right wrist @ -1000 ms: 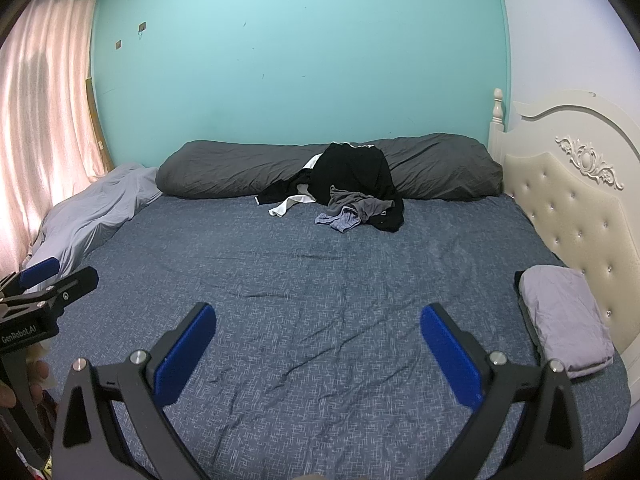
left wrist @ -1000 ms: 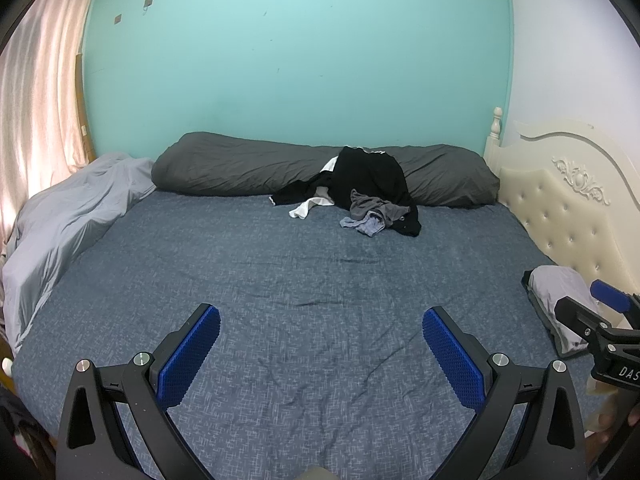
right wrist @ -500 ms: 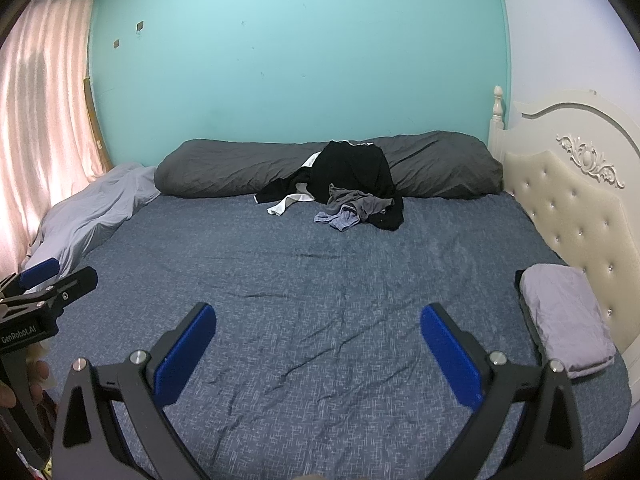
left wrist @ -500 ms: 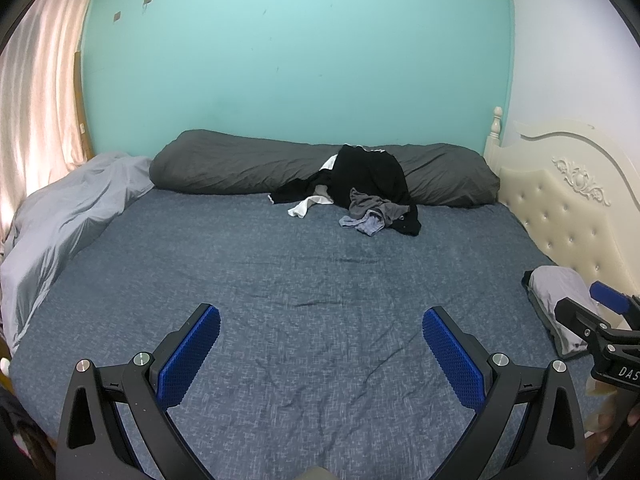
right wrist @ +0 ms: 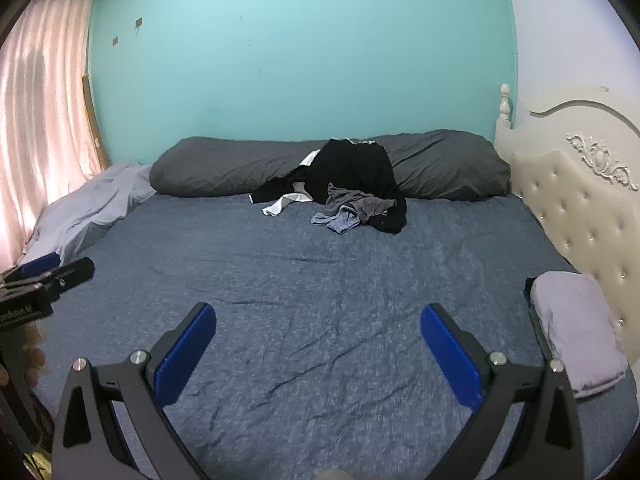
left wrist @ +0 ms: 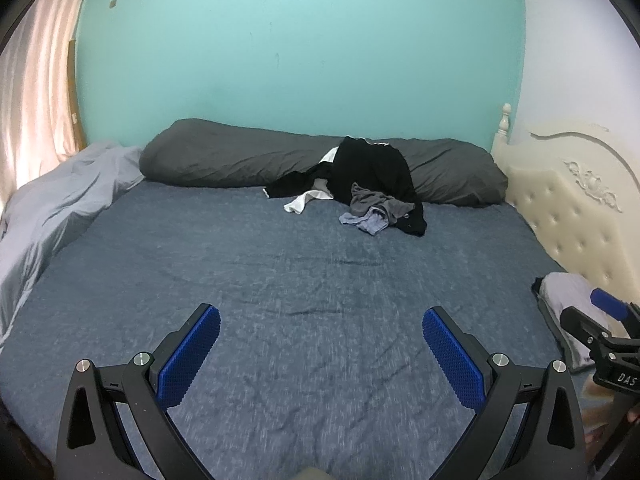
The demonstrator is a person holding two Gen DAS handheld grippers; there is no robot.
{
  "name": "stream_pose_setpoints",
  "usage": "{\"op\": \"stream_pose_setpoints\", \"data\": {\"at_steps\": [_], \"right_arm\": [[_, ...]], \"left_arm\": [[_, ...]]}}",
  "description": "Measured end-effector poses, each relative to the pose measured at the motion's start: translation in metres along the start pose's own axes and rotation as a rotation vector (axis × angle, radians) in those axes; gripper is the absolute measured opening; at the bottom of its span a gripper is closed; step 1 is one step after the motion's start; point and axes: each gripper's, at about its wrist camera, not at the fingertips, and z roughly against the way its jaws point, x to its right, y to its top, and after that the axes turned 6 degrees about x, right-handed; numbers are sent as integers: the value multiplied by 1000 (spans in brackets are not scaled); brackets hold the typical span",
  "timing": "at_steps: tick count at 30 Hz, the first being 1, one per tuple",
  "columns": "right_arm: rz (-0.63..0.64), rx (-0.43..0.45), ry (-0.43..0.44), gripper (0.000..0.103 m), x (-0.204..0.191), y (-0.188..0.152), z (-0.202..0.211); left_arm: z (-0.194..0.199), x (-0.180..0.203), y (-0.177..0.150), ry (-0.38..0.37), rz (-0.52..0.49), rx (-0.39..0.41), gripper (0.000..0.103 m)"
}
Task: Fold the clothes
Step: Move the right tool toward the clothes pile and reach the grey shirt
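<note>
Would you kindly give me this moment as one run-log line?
left gripper: open, empty | right gripper: open, empty | clothes pile: unfolded, far side against dark pillow | folded grey item: near headboard

Teal wall (left wrist: 300,60), cream headboard (right wrist: 580,184)

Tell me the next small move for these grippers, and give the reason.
Probably bring both forward across the blue-grey bed sheet toward the heap of black, grey and white clothes against the long dark grey pillow. The left gripper and right gripper are open, hold nothing, and the heap lies well beyond them.
</note>
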Motion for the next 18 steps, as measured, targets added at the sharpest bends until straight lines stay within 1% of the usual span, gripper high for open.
{"op": "stream_pose_setpoints", "data": {"at_steps": [4, 8, 10, 12, 14, 18], "right_arm": [[-17, -19, 3, 103, 23, 3, -58], [-44, -65, 0, 103, 51, 7, -142], [-60, -88, 3, 103, 64, 11, -181], [-64, -93, -6, 103, 76, 18, -213], [-66, -104, -16, 103, 86, 27, -236], [-73, -154, -23, 103, 102, 49, -279]], "left_arm": [[-59, 1, 5, -10, 3, -14, 103], [-141, 1, 18, -52, 25, -47, 103], [-174, 1, 27, -57, 43, -51, 103], [-199, 1, 38, -54, 42, -52, 103], [-221, 1, 48, -40, 40, -70, 103], [-251, -1, 72, -41, 66, -87, 103]]}}
